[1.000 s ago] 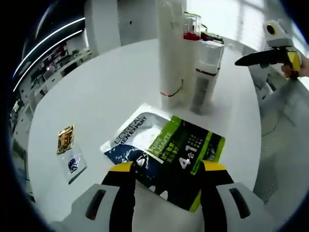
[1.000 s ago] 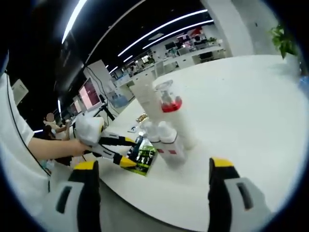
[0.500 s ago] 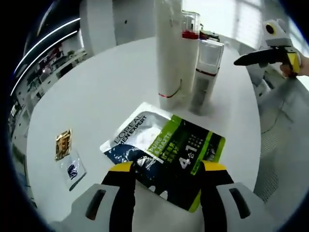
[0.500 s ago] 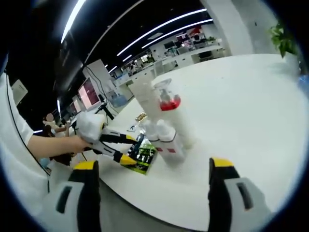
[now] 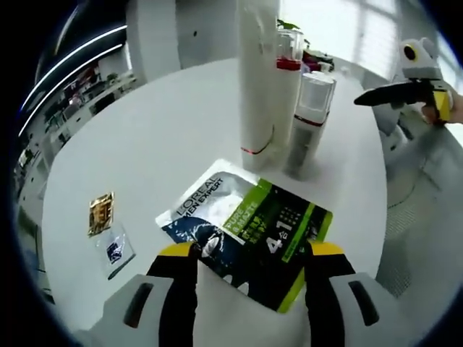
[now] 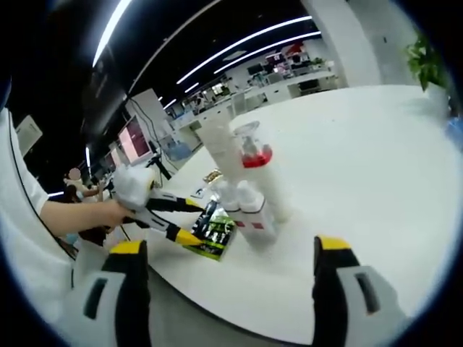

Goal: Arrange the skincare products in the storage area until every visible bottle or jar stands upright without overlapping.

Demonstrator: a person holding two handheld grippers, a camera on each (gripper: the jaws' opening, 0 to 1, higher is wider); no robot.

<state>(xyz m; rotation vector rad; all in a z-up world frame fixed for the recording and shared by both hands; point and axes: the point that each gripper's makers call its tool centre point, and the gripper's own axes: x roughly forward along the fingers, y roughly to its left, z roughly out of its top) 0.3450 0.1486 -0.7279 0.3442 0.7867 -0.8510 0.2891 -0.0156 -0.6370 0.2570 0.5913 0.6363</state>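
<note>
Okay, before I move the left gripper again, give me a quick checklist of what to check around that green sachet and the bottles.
1. Left gripper open around the green sachet: ok, jaws stand apart on either side of it.
2. Sachet gripped: not ok, it lies flat on the white table.
3. Tall white bottle upright: ok.
4. Clear-capped bottle upright: ok, close beside the tall one; touching or not, cannot tell.
5. Right gripper free: ok, open and empty.
6. Two small packets apart from the sachet: ok.
</note>
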